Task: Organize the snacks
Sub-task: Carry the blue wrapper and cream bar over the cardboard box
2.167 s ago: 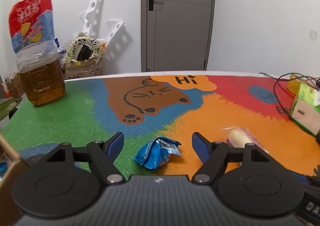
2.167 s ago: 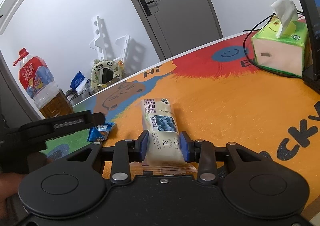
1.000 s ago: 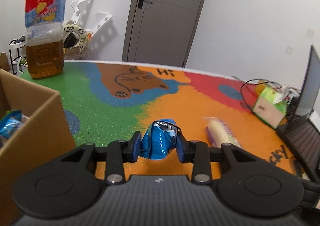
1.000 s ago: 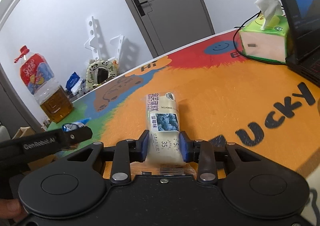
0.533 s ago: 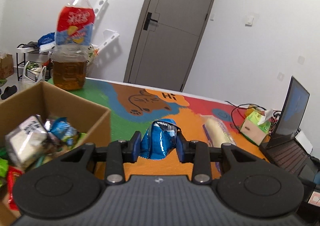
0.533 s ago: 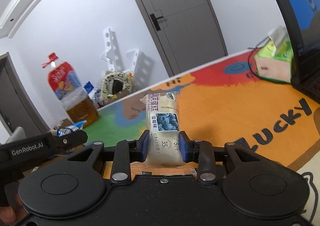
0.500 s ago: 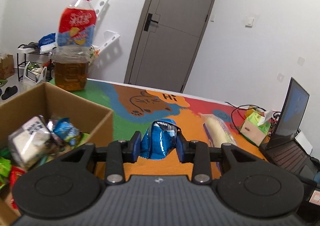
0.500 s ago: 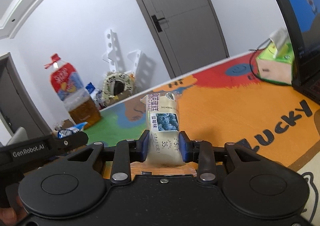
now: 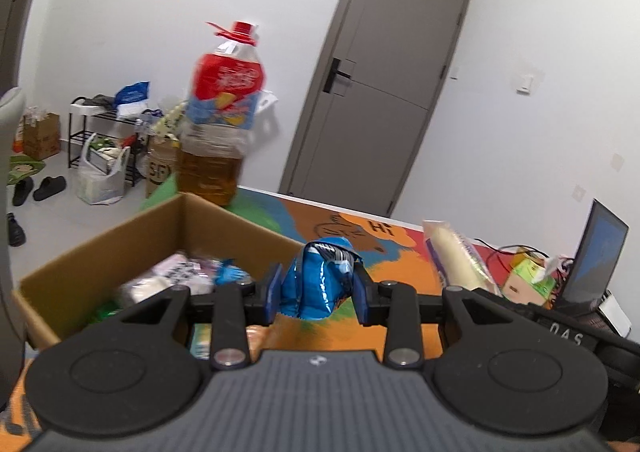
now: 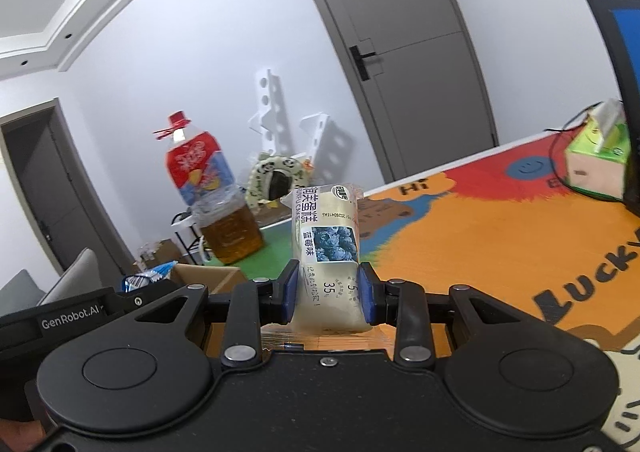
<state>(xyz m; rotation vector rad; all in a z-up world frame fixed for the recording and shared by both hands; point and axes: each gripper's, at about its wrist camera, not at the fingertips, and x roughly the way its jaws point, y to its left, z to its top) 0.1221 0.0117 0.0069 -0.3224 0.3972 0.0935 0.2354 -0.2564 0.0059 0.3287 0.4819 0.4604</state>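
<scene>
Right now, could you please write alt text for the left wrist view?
The left claw grips a crumpled blue snack packet beside an open cardboard box already holding snacks. An oil bottle stands behind the box.

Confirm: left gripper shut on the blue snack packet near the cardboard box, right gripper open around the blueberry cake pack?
Not quite. The right gripper is shut on the blueberry cake pack, as the right wrist view shows. The left gripper is shut on the blue snack packet by the cardboard box.

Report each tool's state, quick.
Left tool: closed on the blue snack packet.
Right tool: closed on the blueberry cake pack.
</scene>
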